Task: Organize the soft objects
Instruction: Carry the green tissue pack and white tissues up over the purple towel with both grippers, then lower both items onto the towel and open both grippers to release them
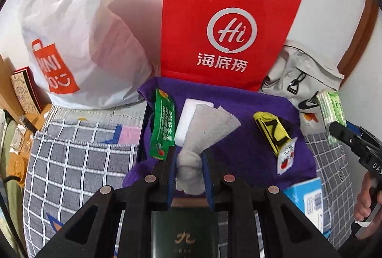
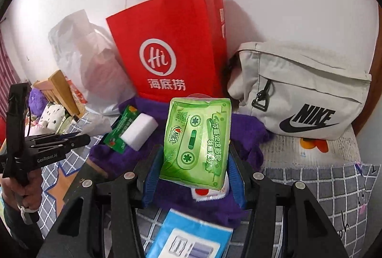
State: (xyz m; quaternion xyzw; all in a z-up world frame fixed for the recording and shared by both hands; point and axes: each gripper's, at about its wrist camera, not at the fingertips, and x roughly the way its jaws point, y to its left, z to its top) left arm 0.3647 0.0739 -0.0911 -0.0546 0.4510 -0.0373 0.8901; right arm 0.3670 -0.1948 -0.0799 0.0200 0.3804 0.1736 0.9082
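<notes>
The left gripper (image 1: 189, 162) clamps a knotted grey cloth (image 1: 191, 162) above a purple towel (image 1: 248, 143) spread on the checked bed cover (image 1: 78, 153). The right gripper (image 2: 193, 162) holds a green tissue pack (image 2: 197, 143) over the same towel (a white sponge (image 2: 140, 129) and a green sachet (image 2: 120, 129) lie there). Behind stand a red paper bag (image 2: 172, 43) and a grey Nike pouch (image 2: 300, 90).

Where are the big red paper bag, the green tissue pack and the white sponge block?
Big red paper bag (image 2: 167, 47), right wrist view, front face above the logo.
Green tissue pack (image 2: 195, 141), right wrist view, middle of the cassette picture.
White sponge block (image 2: 139, 131), right wrist view, its top face.
</notes>
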